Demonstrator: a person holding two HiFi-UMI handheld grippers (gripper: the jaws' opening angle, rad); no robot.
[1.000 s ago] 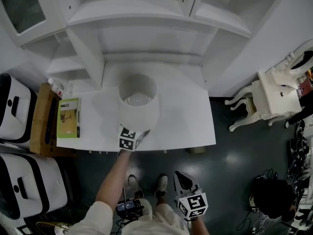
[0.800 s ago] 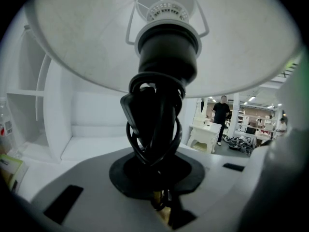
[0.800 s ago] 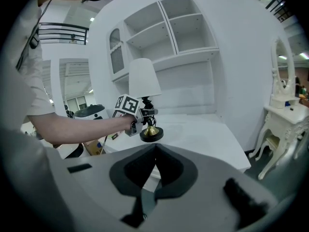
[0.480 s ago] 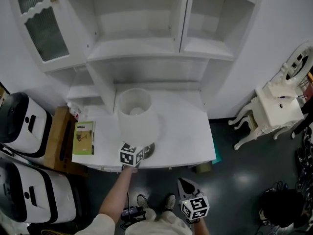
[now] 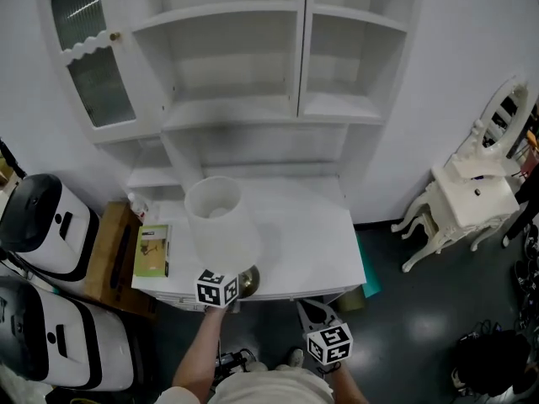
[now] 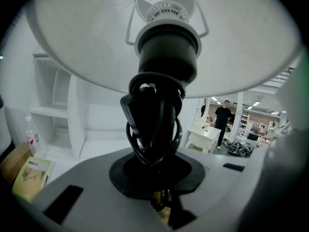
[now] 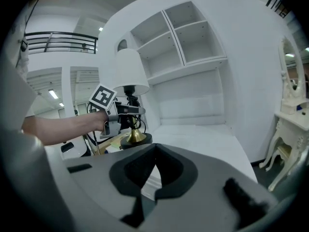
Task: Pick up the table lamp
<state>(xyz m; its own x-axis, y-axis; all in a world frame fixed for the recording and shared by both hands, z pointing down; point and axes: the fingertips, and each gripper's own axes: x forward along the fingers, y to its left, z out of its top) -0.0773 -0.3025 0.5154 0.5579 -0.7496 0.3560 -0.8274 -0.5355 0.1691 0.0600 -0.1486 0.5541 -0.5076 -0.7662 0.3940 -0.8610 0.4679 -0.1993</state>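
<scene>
The table lamp has a white shade (image 5: 221, 225), a dark socket with coiled black cord (image 6: 157, 124) and a brass foot on a dark round base (image 7: 136, 138). My left gripper (image 5: 238, 283) is shut on its stem below the shade and holds it upright over the front left edge of the white desk (image 5: 312, 242). In the left gripper view the shade (image 6: 96, 42) fills the top, and the jaws (image 6: 161, 204) grip the brass stem. My right gripper (image 5: 313, 311) hangs in front of the desk, shut, with nothing in it (image 7: 154, 151).
A green book (image 5: 152, 251) lies on the desk's left end by a small bottle (image 5: 137, 207). A wooden side table (image 5: 109, 259) and two white cases (image 5: 34, 225) stand at left. White shelves (image 5: 253, 108) rise behind the desk. An ornate white dressing table (image 5: 467, 204) is at right.
The left gripper has risen with the lamp, whose base now shows at the desk's front edge. The head view has tipped up, showing more shelving. The right gripper rose a little.
</scene>
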